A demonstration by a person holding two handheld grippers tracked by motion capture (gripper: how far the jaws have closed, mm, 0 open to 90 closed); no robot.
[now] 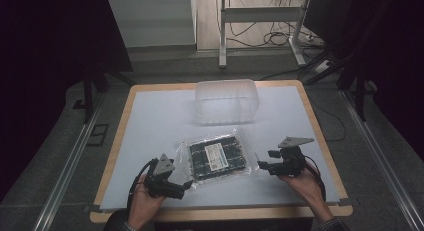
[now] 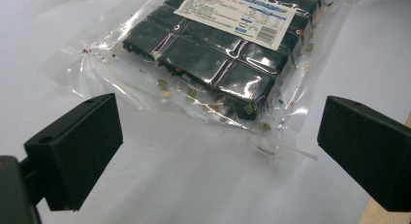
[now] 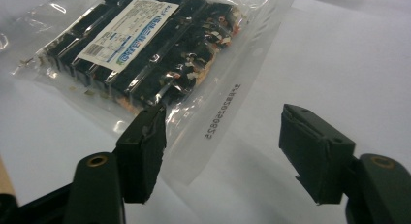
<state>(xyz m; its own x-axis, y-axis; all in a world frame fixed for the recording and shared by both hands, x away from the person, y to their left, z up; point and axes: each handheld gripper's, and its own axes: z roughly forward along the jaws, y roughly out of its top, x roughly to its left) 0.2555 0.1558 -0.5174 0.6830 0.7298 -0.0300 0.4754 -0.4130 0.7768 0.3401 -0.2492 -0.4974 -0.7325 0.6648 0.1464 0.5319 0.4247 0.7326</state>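
A clear plastic bag (image 1: 217, 156) of dark square blocks with a white label lies flat on the white table top (image 1: 150, 121). My left gripper (image 1: 186, 187) stands open at the bag's near left corner, jaws wide apart, with the bag (image 2: 218, 59) just ahead of them. At the bag's right edge my right gripper (image 1: 264, 161) is open too. In the right gripper view the bag's clear sealed edge (image 3: 228, 112) lies between the jaws, which are not closed on it. The right gripper (image 3: 223, 151) holds nothing.
A clear plastic tub (image 1: 226, 101) stands upside down at the back middle of the table. The wooden table rim (image 1: 220, 213) runs along the near edge. Metal legs and cables lie on the floor beyond.
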